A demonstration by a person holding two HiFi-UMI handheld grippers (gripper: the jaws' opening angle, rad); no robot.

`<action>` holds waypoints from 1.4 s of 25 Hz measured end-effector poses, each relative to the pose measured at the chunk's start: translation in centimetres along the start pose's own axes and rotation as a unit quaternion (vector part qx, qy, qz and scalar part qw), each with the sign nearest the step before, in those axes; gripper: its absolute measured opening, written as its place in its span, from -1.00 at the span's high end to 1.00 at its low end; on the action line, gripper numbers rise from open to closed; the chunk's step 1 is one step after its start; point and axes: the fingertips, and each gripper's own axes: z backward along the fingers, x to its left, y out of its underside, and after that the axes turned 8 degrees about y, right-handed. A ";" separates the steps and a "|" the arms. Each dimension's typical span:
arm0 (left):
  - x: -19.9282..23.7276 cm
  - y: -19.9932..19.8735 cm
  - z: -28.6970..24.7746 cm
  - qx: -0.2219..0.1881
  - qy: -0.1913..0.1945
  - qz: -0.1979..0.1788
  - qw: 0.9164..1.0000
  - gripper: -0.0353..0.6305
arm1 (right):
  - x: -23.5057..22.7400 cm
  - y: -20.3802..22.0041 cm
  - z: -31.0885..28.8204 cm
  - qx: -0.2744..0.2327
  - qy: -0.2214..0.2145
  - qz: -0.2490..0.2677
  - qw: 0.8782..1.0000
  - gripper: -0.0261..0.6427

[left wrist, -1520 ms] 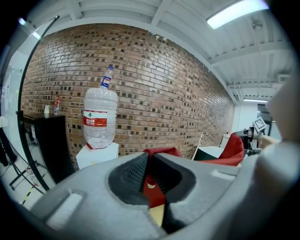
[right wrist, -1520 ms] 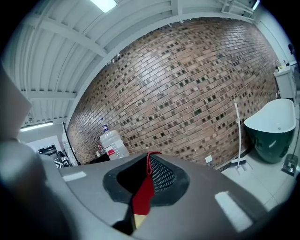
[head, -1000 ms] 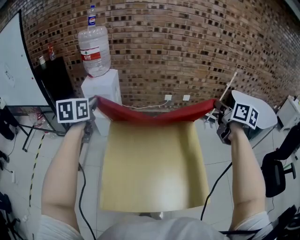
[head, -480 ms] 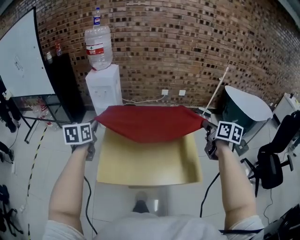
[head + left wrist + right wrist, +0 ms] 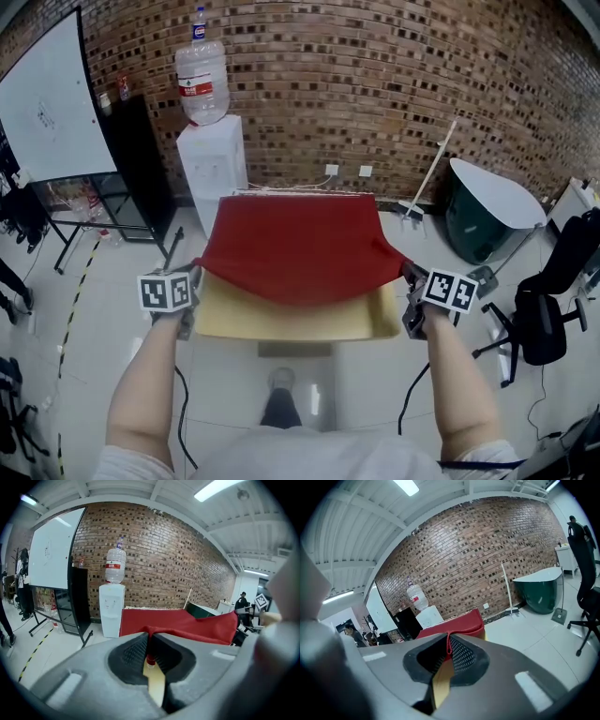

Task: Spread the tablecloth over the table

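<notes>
**Both corners pinched, cloth nearly across the table**

The left gripper (image 5: 149, 657) has its jaws pressed together on a thin fold of red hem. In the right gripper view, the right gripper (image 5: 447, 652) is clamped the same way on the opposite corner. Both hold the near edge of the red tablecloth (image 5: 292, 246).

In the head view the cloth runs from the two grippers at mid-frame up to the far edge of the table. There it lies flat and fairly square. The near edge hangs between the pinched corners, sagging at the centre and held off the surface. Below it a strip of the pale wooden table (image 5: 291, 322) is bare.

The step in hand looks like the final draw of the spread, with most of the top covered. The next move probably calls for bringing both corners evenly toward the bottom of the frame, past the near table edge. They would then be lowered together so the hem drapes level before the jaws let go. An uneven pull could skew the far edge.
</notes>
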 end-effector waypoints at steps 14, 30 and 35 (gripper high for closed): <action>-0.1 11.3 0.2 0.079 -0.004 0.024 0.997 0.84 | -5.1 11.5 0.8 0.079 0.042 -0.023 0.996 0.91; 0.8 18.4 1.4 0.126 0.008 0.079 0.989 0.52 | -11.1 17.4 1.6 0.162 0.133 -0.011 0.978 0.52; 0.8 18.6 4.0 0.115 0.009 0.091 0.989 0.38 | -10.9 15.5 3.5 0.138 0.128 -0.004 0.982 0.57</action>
